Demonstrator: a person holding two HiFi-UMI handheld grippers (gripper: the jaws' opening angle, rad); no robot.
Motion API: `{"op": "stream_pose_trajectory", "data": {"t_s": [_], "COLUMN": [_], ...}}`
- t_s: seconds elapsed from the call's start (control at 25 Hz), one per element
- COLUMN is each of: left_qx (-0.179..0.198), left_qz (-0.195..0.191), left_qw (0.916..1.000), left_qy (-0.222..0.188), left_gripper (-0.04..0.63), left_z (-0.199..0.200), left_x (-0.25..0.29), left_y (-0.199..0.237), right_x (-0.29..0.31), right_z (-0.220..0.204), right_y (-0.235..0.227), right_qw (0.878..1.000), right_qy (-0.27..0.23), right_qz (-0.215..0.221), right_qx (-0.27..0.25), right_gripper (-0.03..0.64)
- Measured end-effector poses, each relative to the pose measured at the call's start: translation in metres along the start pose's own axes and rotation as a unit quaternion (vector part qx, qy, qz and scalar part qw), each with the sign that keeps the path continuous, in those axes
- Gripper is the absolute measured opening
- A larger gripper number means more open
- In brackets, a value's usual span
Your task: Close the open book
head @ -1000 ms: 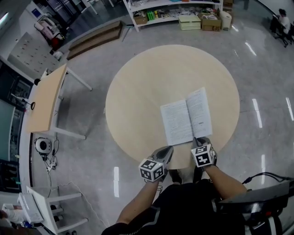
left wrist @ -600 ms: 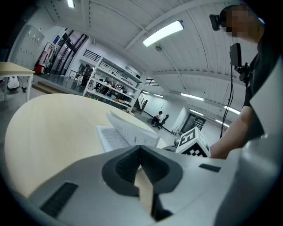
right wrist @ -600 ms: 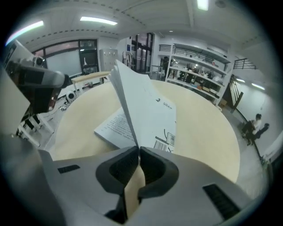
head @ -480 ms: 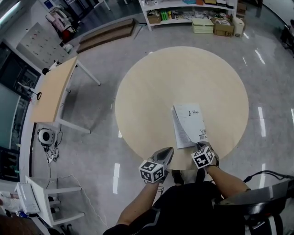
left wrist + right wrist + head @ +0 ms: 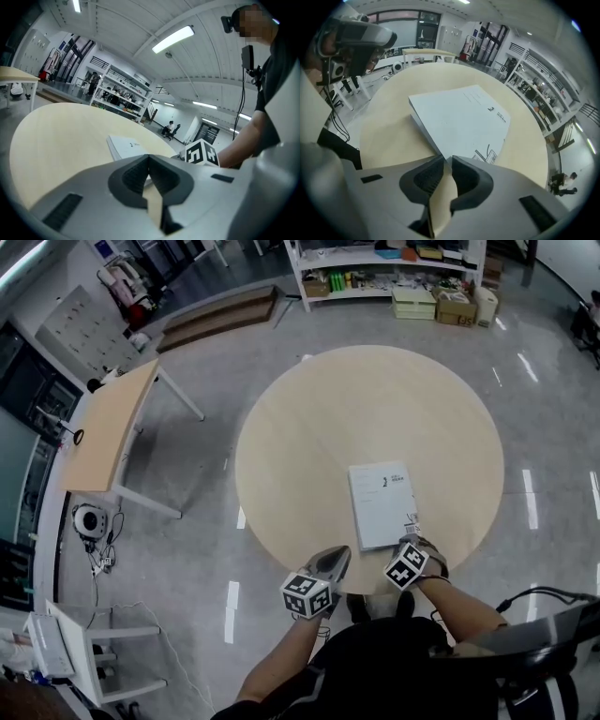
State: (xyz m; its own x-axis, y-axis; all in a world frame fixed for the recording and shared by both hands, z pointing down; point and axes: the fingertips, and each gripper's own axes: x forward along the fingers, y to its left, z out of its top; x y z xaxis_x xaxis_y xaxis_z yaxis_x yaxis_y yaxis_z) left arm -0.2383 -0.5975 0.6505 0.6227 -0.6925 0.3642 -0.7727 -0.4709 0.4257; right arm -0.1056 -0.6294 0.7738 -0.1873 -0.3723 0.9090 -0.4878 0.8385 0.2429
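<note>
The book (image 5: 382, 502) lies closed and flat, white cover up, on the round wooden table (image 5: 309, 418), near its front edge. My right gripper (image 5: 412, 536) sits at the book's near right corner, pointing steeply down. In the right gripper view its jaws have just been opening: a narrow gap shows, nothing is between them, and the book (image 5: 459, 117) starts just past the tips (image 5: 446, 160). My left gripper (image 5: 337, 555) hovers left of the book at the table's rim, shut and holding nothing. In the left gripper view (image 5: 148, 156) the book (image 5: 123, 144) lies beyond the tips.
A rectangular side desk (image 5: 101, 432) stands off to the left. Shelves (image 5: 375, 263) with boxes line the far wall, and a low stepped platform (image 5: 214, 315) lies beside them. A chair (image 5: 548, 629) is at my right.
The book lay open a second ago, its right half stood partway over half a second ago, and now it is closed flat. My right gripper stayed at its near right corner and sank.
</note>
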Motion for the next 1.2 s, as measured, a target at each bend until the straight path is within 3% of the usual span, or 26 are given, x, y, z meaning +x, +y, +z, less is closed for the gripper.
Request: {"op": "stream_pose_trajectory", "data": {"t_s": [0.2, 0.32, 0.44, 0.52, 0.6, 0.68, 0.72, 1.0, 1.08, 1.2], "left_qx": [0.001, 0.005, 0.008, 0.010, 0.016, 0.028, 0.035, 0.079, 0.094, 0.099], "left_qz": [-0.004, -0.007, -0.006, -0.009, -0.016, -0.019, -0.020, -0.030, -0.036, -0.036], "left_qw": [1.0000, 0.9999, 0.9997, 0.9991, 0.9981, 0.9967, 0.9958, 0.9863, 0.9824, 0.9795], "left_qy": [-0.007, -0.012, -0.024, -0.040, -0.058, -0.074, -0.082, -0.142, -0.157, -0.172], "left_gripper": [-0.003, -0.003, -0.003, -0.003, -0.003, -0.003, -0.003, -0.003, -0.003, -0.003], "left_z": [0.007, 0.013, 0.029, 0.044, 0.060, 0.077, 0.086, 0.147, 0.158, 0.163], "left_x": [0.000, 0.002, -0.002, -0.005, -0.003, 0.003, 0.006, -0.003, -0.005, -0.005], "left_y": [0.001, 0.002, 0.001, -0.007, -0.017, -0.025, -0.028, -0.069, -0.085, -0.105], "right_x": [-0.001, -0.005, -0.028, -0.054, -0.082, -0.110, -0.123, -0.221, -0.240, -0.250], "right_z": [0.003, 0.006, 0.021, 0.028, 0.031, 0.033, 0.034, 0.043, 0.042, 0.035], "right_y": [0.009, 0.011, -0.006, -0.028, -0.062, -0.099, -0.115, -0.175, -0.181, -0.178], "right_qw": [1.000, 0.998, 0.990, 0.975, 0.952, 0.924, 0.911, 0.856, 0.849, 0.849], "right_qy": [0.004, -0.022, -0.079, -0.128, -0.184, -0.240, -0.264, -0.391, -0.411, -0.423], "right_qz": [0.024, 0.053, 0.068, 0.077, 0.073, 0.066, 0.063, 0.044, 0.039, 0.045], "right_qx": [-0.016, 0.027, 0.100, 0.163, 0.233, 0.291, 0.309, 0.336, 0.330, 0.315], "right_gripper": [0.064, 0.100, 0.100, 0.100, 0.098, 0.014, 0.004, 0.000, -0.001, -0.002]}}
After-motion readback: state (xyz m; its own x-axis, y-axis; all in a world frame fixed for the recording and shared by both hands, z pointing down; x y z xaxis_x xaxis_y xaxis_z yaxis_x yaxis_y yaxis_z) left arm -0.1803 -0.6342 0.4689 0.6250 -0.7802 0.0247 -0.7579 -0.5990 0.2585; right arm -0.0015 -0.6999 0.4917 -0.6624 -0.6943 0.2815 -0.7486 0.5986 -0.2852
